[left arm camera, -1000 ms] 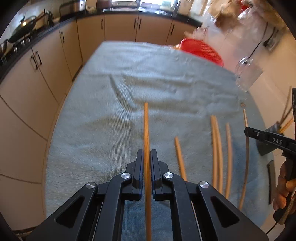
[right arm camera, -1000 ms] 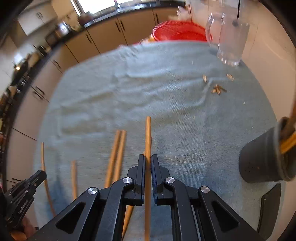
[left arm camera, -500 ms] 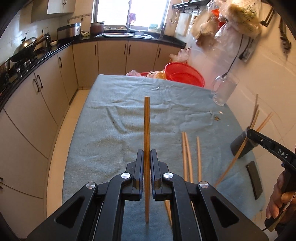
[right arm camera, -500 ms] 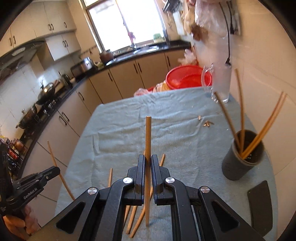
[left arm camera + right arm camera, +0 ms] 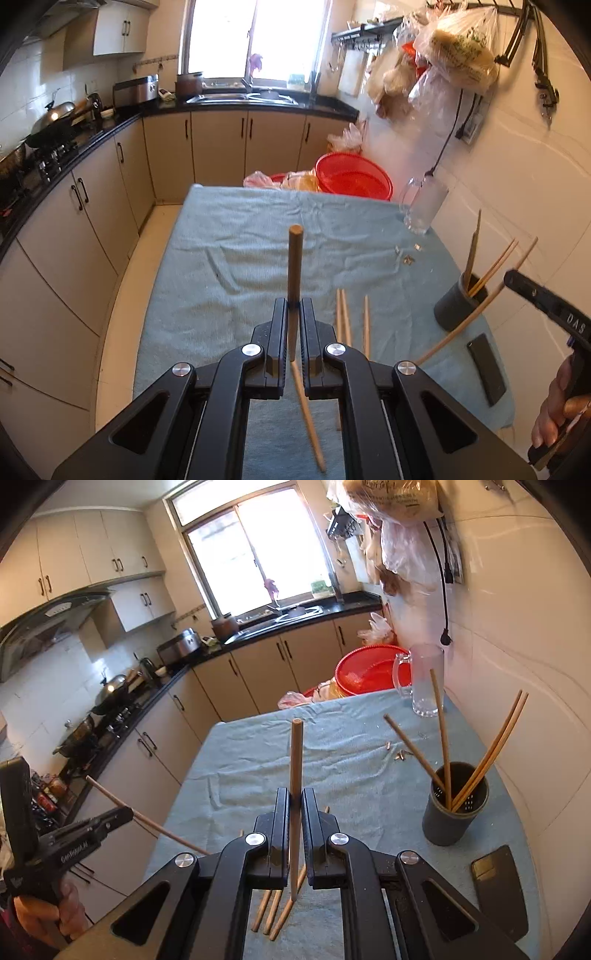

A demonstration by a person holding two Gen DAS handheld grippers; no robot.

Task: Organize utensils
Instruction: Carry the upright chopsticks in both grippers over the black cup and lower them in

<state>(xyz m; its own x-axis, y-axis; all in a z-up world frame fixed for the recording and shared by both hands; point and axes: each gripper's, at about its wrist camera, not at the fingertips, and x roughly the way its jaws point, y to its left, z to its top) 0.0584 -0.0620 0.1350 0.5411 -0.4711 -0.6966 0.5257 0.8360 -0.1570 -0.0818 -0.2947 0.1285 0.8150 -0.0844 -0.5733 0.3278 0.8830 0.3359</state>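
Chopsticks: one pinched in each tool, both lifted higher off cloth than before.

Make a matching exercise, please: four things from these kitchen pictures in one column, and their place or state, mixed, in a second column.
1. left tongs
2. grey holder
3. glass mug
4. red basin

a. beyond the table's far end
b. shut on a chopstick
c. empty, near the wall
d. chopsticks standing inside

Pairs: 1-b, 2-d, 3-c, 4-a
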